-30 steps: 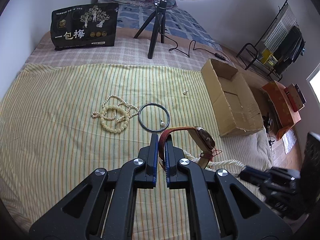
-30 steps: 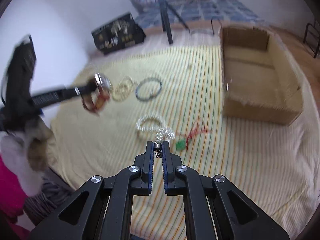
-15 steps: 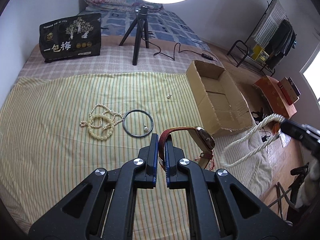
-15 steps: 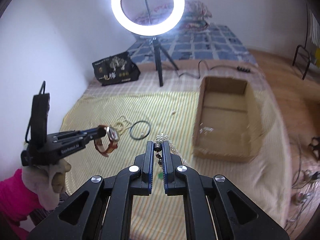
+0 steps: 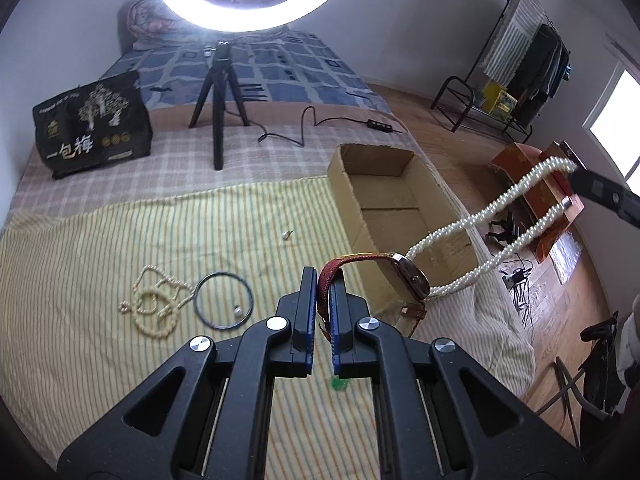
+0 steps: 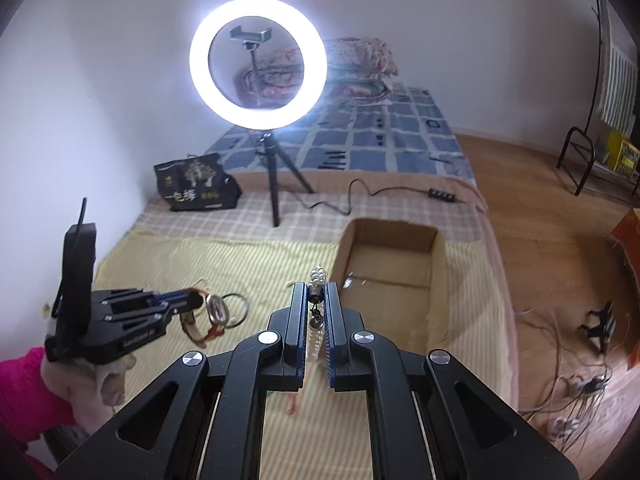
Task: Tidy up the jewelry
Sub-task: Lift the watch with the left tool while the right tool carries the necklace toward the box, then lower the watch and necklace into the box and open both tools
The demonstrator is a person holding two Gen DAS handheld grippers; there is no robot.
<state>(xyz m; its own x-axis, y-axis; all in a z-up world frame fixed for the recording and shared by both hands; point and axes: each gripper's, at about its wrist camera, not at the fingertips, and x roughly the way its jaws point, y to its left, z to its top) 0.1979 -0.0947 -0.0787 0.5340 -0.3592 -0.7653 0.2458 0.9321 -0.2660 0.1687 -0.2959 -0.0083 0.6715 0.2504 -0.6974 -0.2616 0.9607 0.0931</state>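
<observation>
Both my grippers had risen higher above the bed than half a second earlier. My left gripper (image 5: 324, 280) pinched the red strap of a watch (image 5: 404, 276) between its fingers; my right gripper (image 6: 316, 300) clamped a pearl necklace (image 5: 500, 216), its loop now dangling just right of the watch. Ahead stood the open cardboard box (image 5: 404, 204); left of my left fingers lay a dark bangle (image 5: 224, 300) and cream beads (image 5: 154, 304).
</observation>
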